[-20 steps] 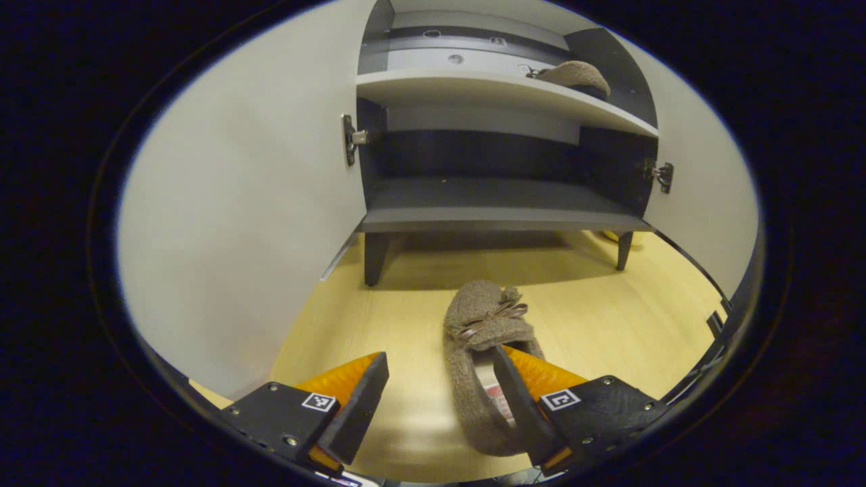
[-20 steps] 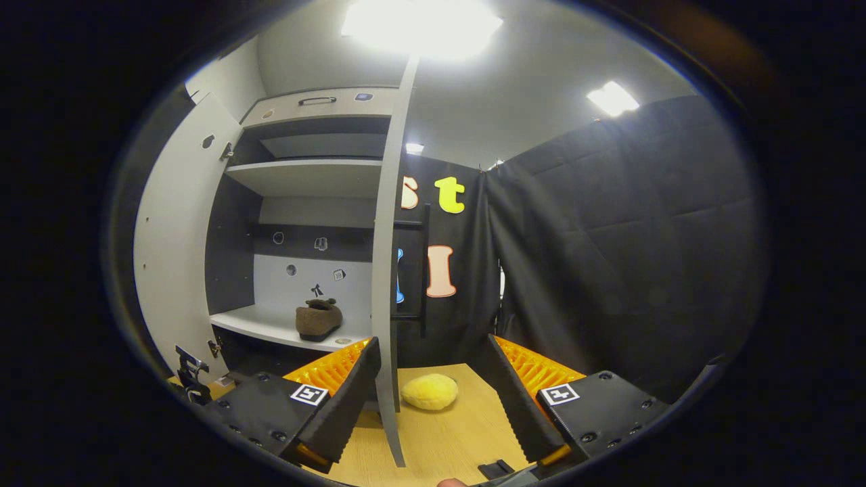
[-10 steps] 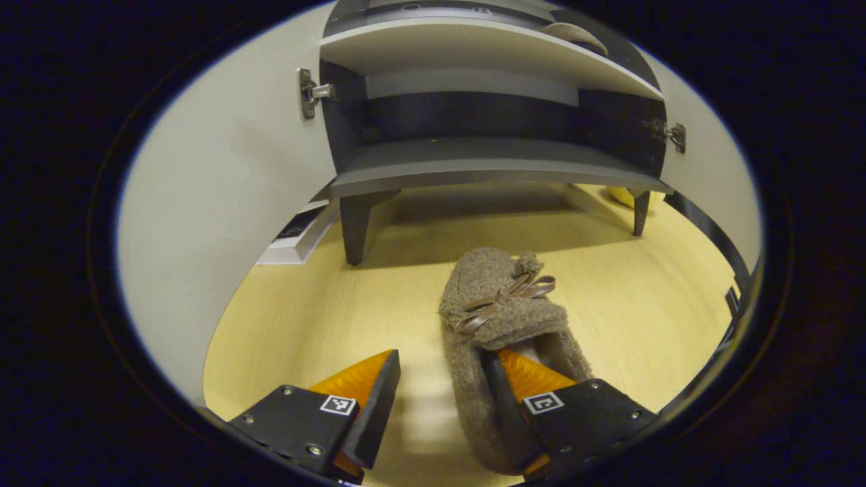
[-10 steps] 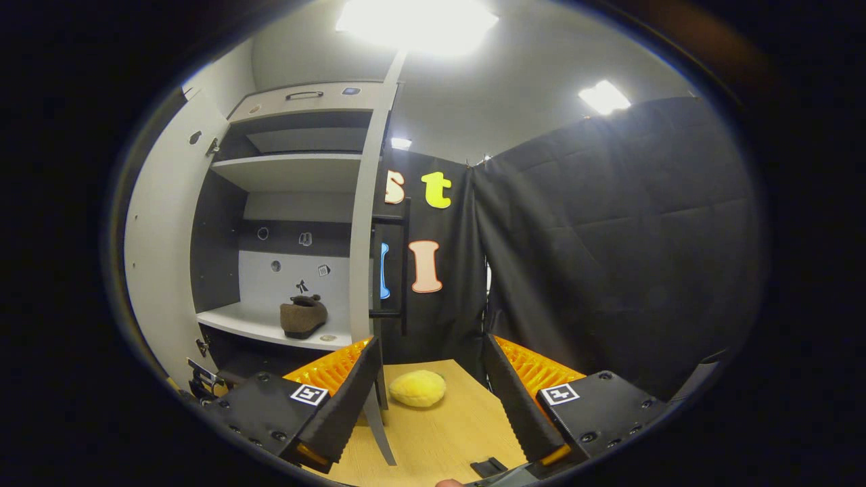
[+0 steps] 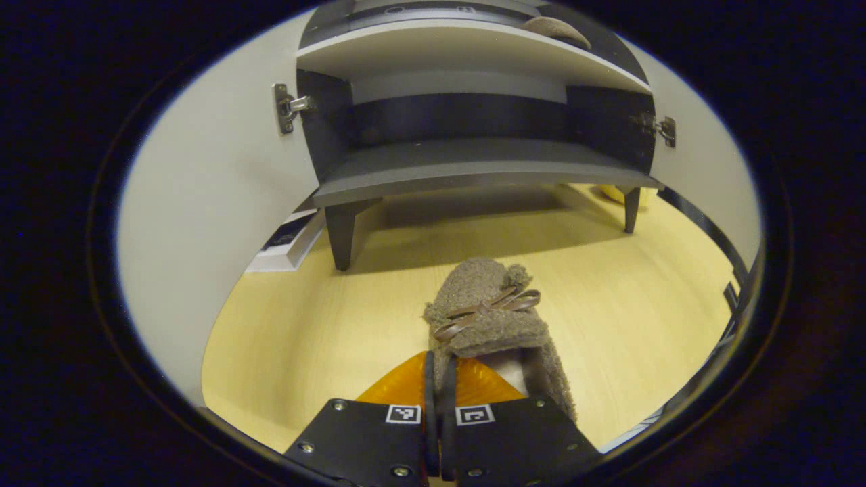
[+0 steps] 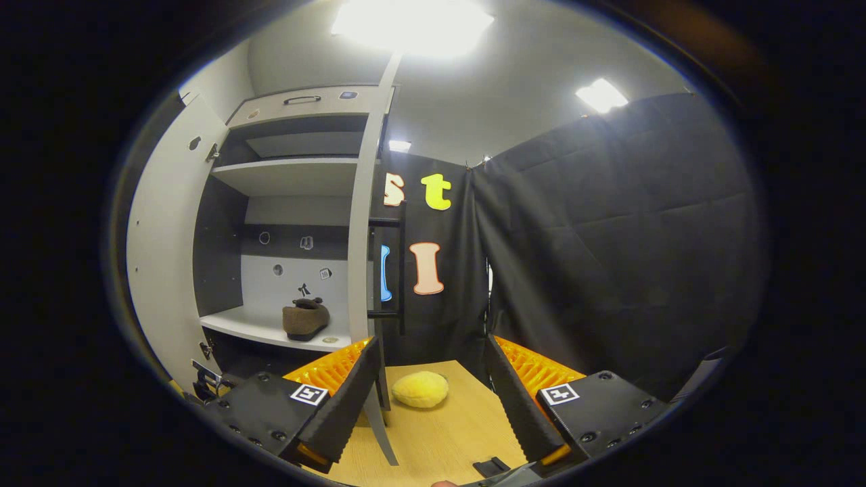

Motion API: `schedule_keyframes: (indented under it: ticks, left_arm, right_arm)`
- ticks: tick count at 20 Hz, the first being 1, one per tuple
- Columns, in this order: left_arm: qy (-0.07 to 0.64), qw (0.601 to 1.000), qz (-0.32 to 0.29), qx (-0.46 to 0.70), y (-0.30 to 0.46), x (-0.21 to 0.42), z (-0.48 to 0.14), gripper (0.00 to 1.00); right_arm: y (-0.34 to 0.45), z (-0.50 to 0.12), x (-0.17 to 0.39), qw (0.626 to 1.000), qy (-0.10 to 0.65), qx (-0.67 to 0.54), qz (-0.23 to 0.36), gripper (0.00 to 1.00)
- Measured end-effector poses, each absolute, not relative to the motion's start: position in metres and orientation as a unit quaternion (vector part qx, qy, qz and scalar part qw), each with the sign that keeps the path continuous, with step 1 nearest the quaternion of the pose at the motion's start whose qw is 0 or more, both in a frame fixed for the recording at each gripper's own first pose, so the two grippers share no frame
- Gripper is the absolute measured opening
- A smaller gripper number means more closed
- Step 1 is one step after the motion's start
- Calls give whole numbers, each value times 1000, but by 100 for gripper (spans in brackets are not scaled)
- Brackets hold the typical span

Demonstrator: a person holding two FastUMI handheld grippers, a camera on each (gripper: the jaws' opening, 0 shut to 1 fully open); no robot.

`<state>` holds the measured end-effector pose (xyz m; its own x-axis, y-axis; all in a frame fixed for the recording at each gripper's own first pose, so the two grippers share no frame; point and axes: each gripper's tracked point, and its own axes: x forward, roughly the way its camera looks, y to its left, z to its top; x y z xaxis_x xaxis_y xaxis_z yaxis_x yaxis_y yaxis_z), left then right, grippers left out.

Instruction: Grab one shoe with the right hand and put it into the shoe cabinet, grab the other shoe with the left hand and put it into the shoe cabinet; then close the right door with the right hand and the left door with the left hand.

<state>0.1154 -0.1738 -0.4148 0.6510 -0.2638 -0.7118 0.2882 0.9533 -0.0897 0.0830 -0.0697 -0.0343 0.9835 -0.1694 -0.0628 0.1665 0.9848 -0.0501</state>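
Note:
A brown fuzzy shoe [image 5: 484, 304] with a bow lies on the wooden floor in front of the open shoe cabinet [image 5: 473, 162]. My left gripper [image 5: 440, 358] is shut on this shoe's left side wall, one finger inside the opening and one outside. The other brown shoe [image 5: 555, 27] sits on the white shelf above; in the right gripper view that shoe [image 6: 306, 319] rests on the shelf [image 6: 264, 325]. My right gripper [image 6: 430, 343] hangs open with nothing between its fingers, beside the edge of the right door [image 6: 362, 270].
Both cabinet doors stand open: the left door [image 5: 216, 203] and the right door [image 5: 703, 182]. A yellow soft object [image 6: 420, 390] lies on the floor by the right door. A flat white box [image 5: 287, 240] lies beside the cabinet's left leg.
My left gripper has come down over the shoe and shut on its side wall; it was open a second ago. The right gripper has drifted slightly and stays open.

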Motion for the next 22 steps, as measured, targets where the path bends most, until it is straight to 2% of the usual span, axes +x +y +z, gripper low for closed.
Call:
schedule_keyframes:
  ticks: [1,2,11,22]
  left_arm:
    - [381,913,-144,17,-172,121,-407,9]
    - [372,917,-141,21,-170,124,-400,4]
    - [279,947,-160,16,-180,127,-296,4]
    - [172,974,-149,-15,-173,149,-163,3]
  right_arm:
    - [-70,-34,82,996,32,-20,-82,98]
    - [-70,-33,82,996,31,-19,-80,96]
    - [-73,-28,75,998,20,-15,-62,98]
    - [-86,-26,63,998,14,2,-62,96]
